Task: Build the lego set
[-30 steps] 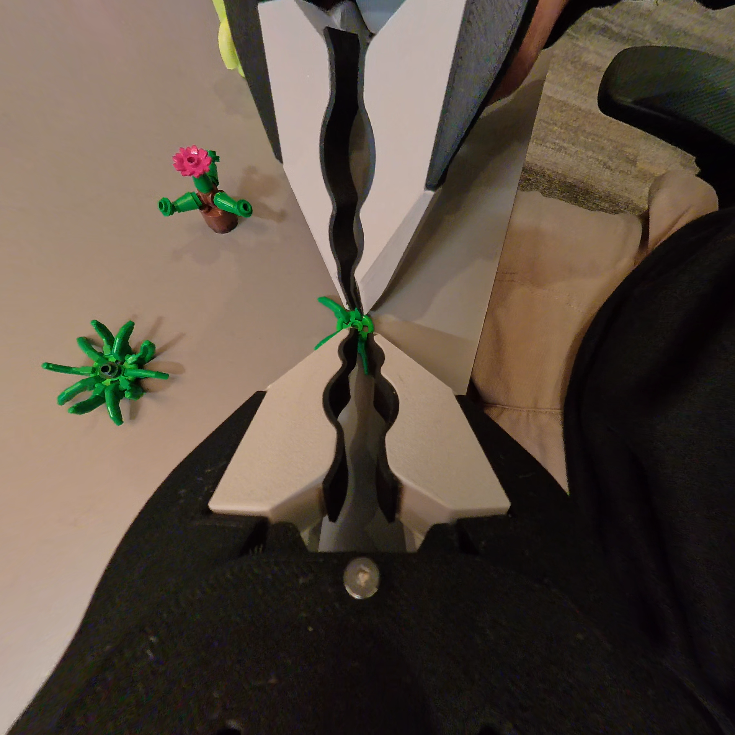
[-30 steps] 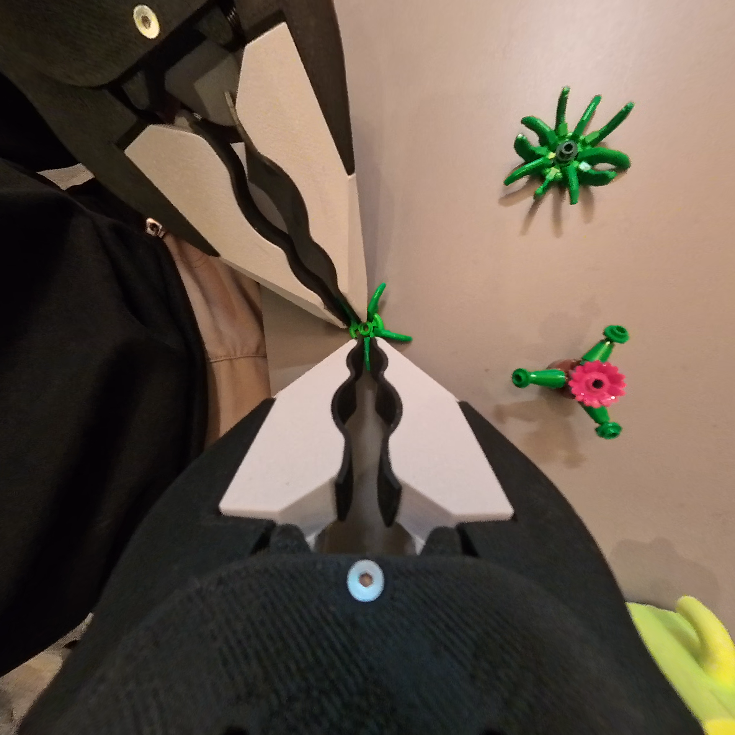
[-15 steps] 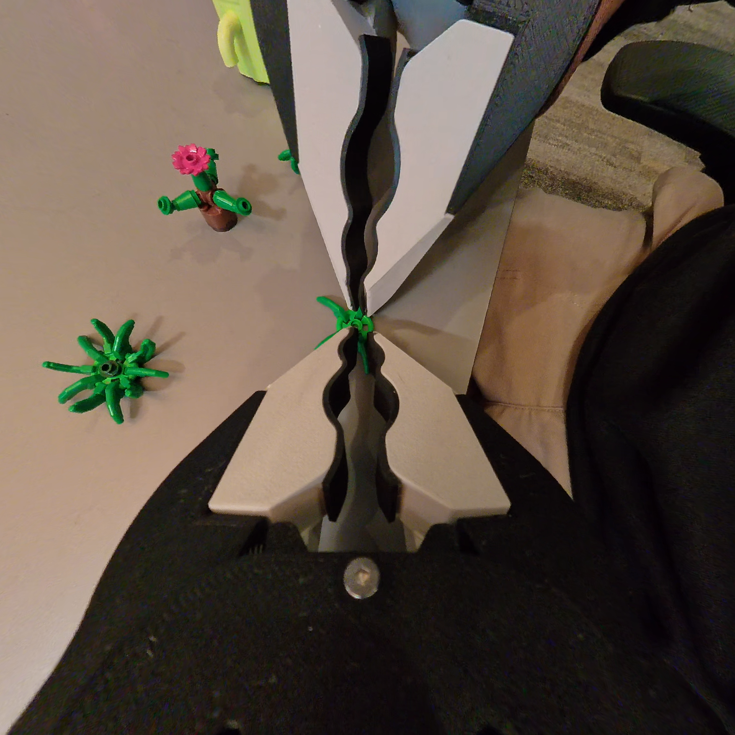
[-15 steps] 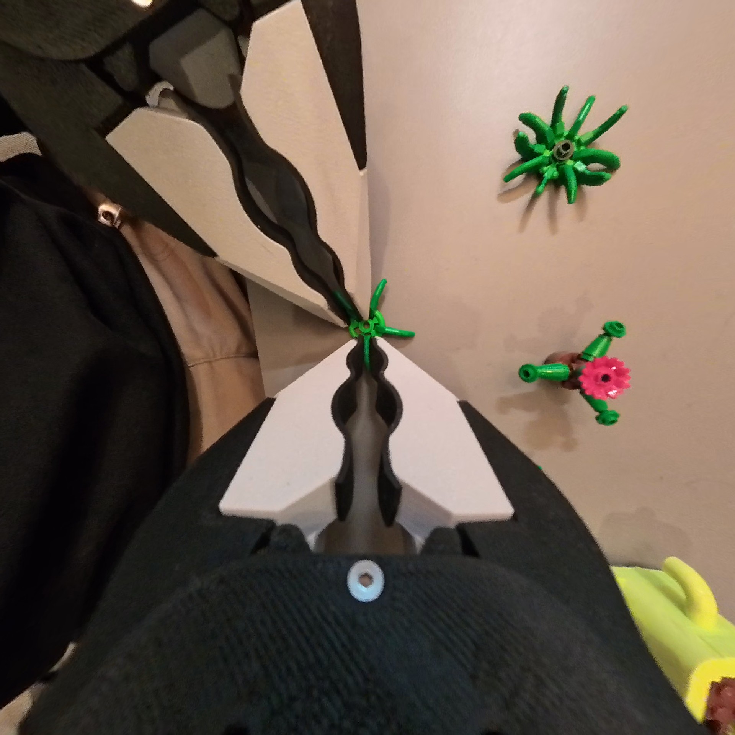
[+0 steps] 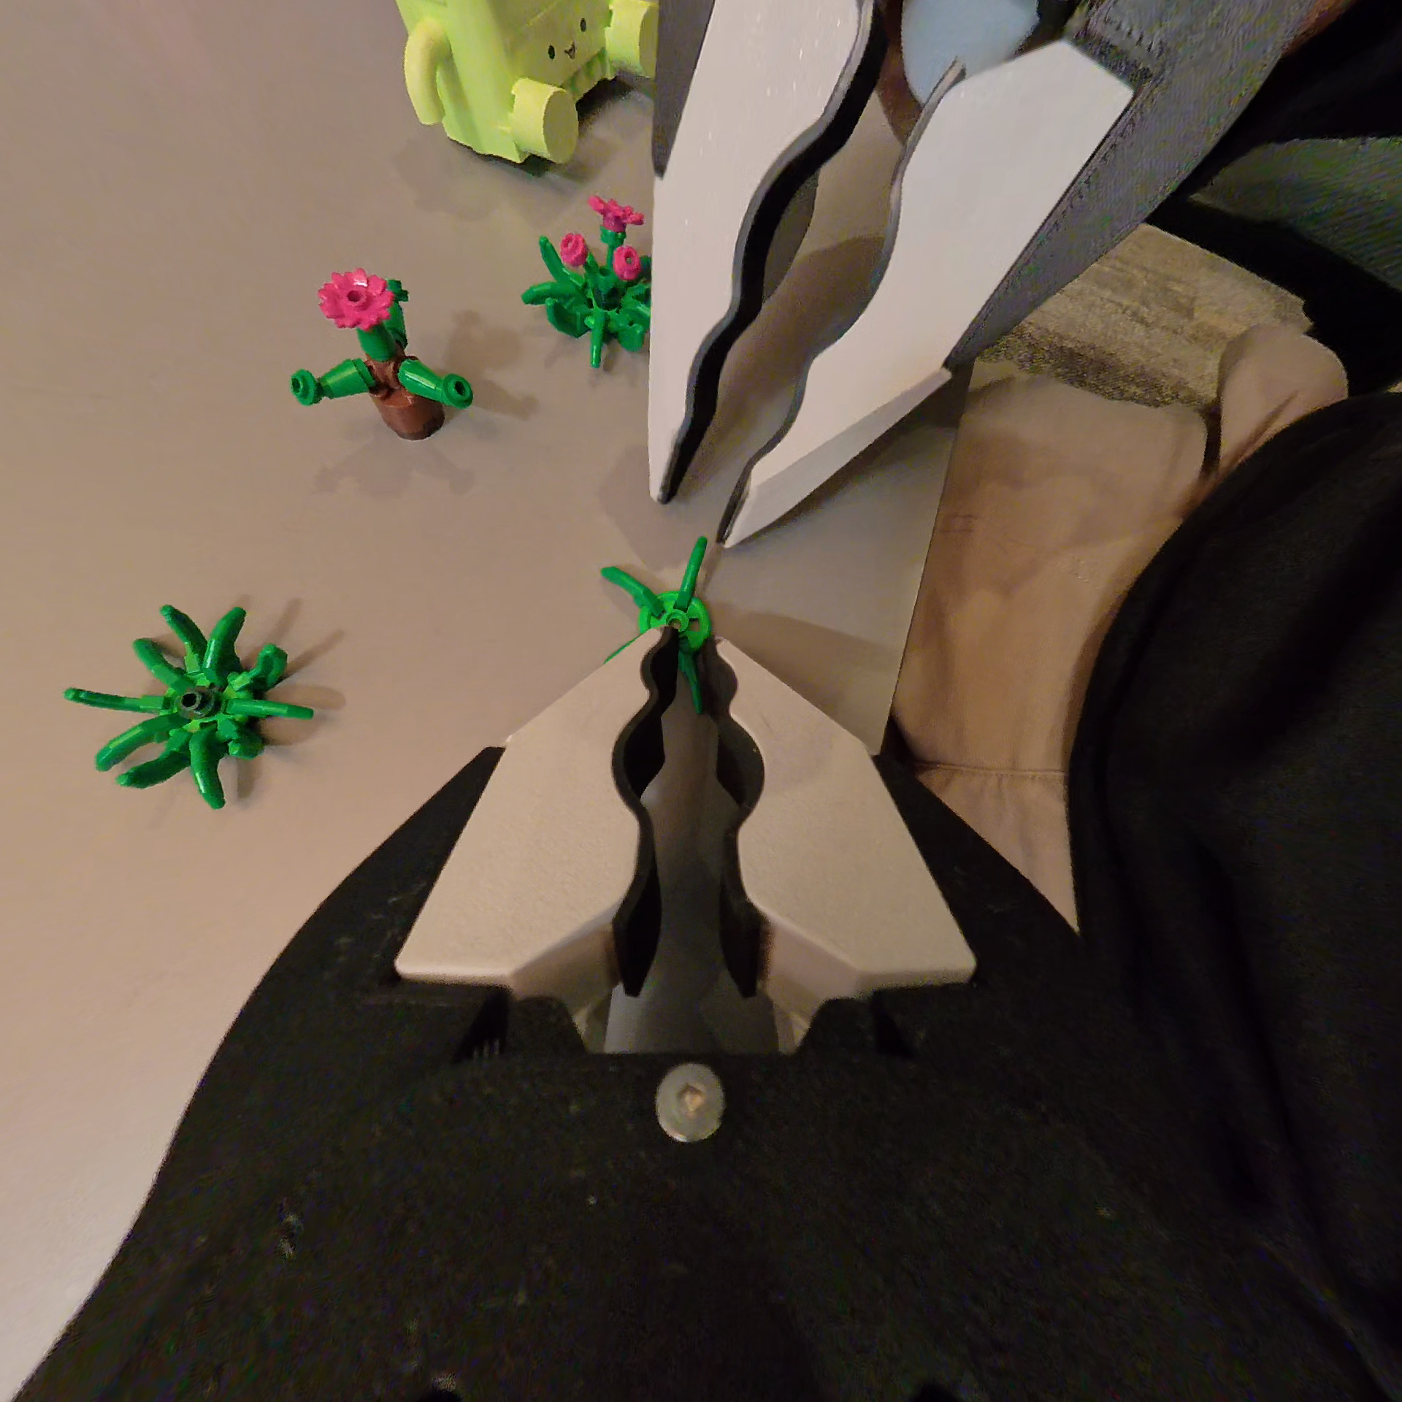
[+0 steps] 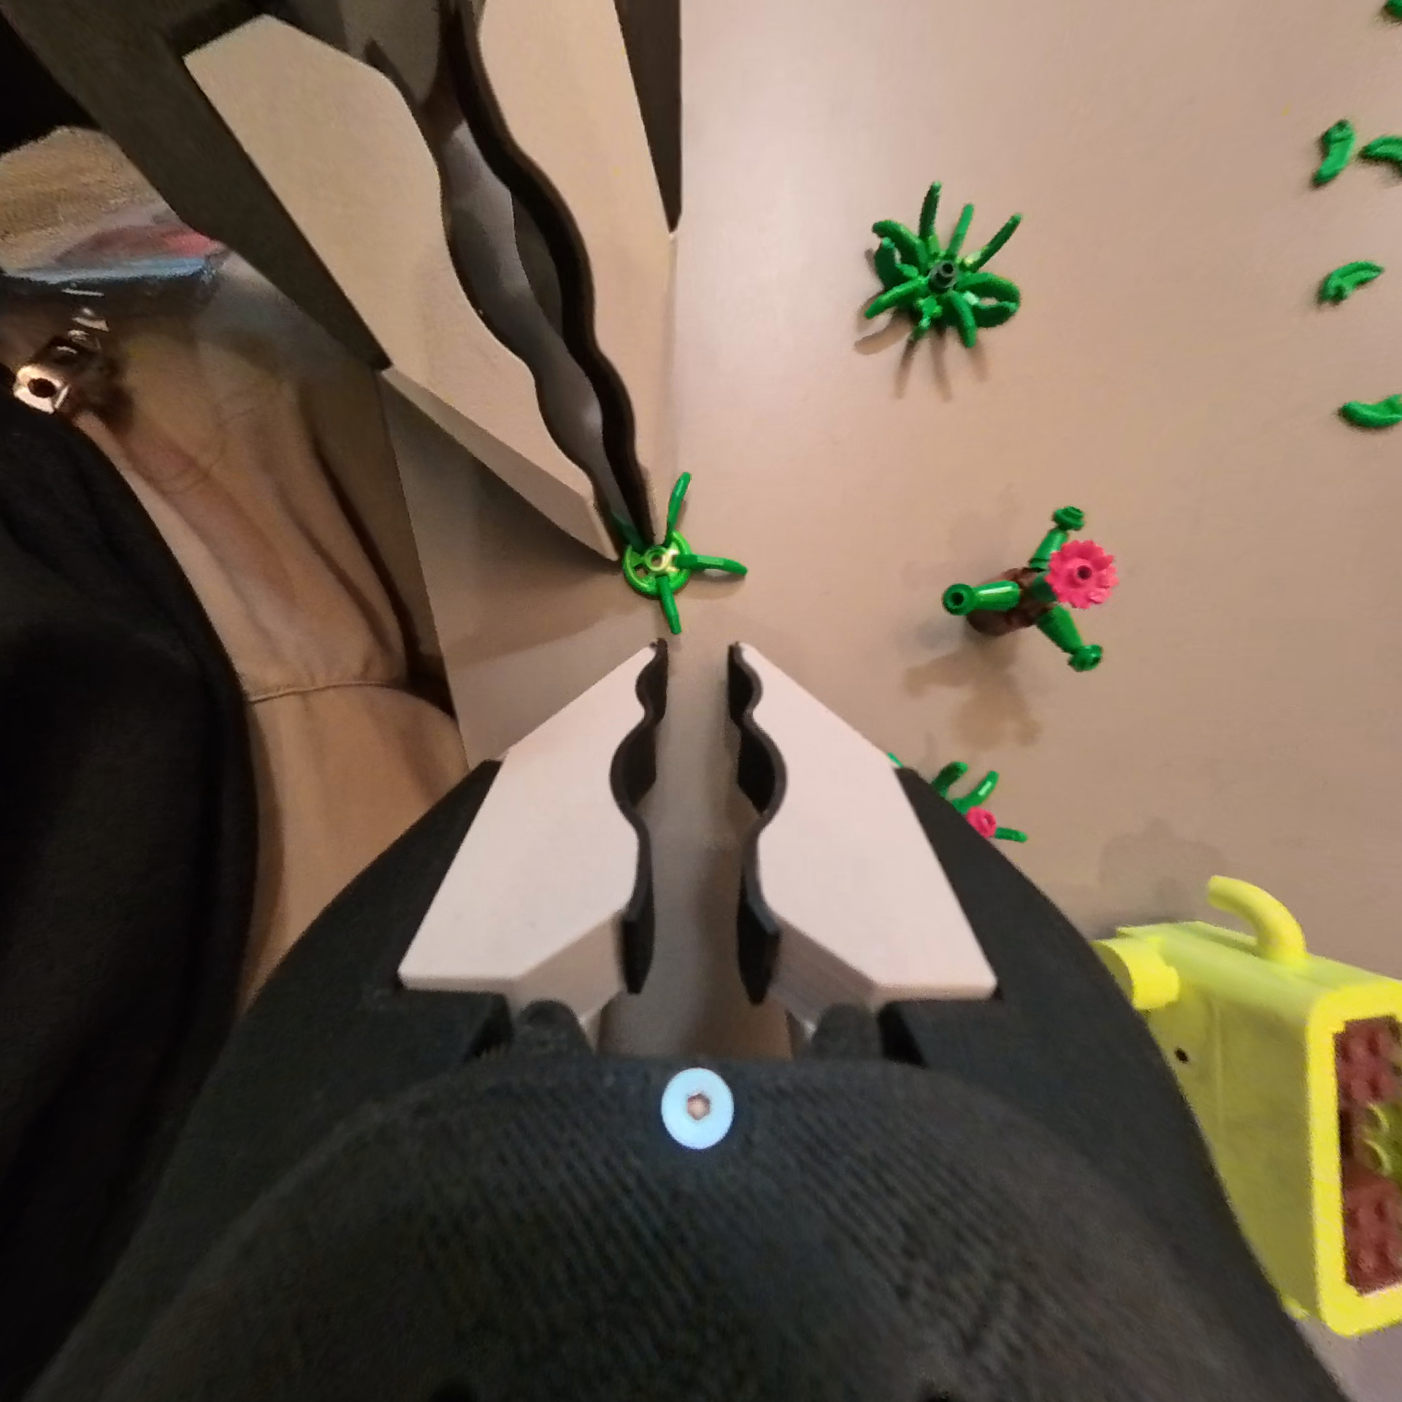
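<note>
The left gripper (image 5: 686, 645) pinched the small green leaf whorl (image 5: 671, 618) by one thin, springy frond at frame centre, while the right gripper (image 6: 696, 645) stood slightly parted and empty just below it; feather-light, easily flicked away.

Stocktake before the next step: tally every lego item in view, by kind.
Green bush, no flowers: 1
Flowering plants: 2
Leaf sprig in the left tool: 1
Loose leaves: 4
Yellow-green pot: 1
Total: 9
</note>
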The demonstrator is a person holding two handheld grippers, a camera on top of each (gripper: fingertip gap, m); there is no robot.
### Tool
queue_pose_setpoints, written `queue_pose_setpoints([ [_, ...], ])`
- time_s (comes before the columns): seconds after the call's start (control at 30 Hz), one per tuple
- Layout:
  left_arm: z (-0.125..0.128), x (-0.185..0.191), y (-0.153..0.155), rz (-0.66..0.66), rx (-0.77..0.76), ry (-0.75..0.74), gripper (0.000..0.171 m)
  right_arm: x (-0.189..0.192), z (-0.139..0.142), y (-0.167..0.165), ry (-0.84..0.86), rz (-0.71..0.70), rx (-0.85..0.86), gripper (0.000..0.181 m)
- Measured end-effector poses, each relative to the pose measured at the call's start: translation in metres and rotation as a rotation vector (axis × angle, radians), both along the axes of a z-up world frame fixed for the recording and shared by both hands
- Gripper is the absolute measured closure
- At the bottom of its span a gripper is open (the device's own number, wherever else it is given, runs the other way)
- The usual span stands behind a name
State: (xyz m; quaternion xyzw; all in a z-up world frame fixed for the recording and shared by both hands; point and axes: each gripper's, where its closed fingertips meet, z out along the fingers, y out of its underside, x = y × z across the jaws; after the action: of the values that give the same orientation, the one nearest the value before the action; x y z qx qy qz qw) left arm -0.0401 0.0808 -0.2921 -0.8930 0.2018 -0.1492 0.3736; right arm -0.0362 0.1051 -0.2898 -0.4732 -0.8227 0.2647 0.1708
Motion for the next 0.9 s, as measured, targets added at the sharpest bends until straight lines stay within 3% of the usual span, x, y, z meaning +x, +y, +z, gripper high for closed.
queue_pose_setpoints([
  [0.23,0.024,-0.006,0.001,-0.002,0.129,-0.091,0.166,-0.013,0.036,0.013,0.150,-0.081,-0.051,0.163],
  [0.5,0.060,-0.065,0.006,0.254,0.343,-0.173,0.169,-0.056,0.076,0.067,0.262,-0.229,-0.163,0.154],
  [0.57,0.060,-0.077,0.006,0.303,0.352,-0.178,0.170,-0.074,0.072,0.083,0.191,-0.252,-0.137,0.145],
  [0.67,0.052,-0.088,0.007,0.355,0.316,-0.139,0.169,-0.102,0.061,0.092,0.037,-0.274,-0.136,0.145],
  [0.9,0.046,-0.084,0.008,0.339,0.294,-0.074,0.167,-0.171,0.016,0.104,-0.078,-0.307,-0.058,0.140],
])
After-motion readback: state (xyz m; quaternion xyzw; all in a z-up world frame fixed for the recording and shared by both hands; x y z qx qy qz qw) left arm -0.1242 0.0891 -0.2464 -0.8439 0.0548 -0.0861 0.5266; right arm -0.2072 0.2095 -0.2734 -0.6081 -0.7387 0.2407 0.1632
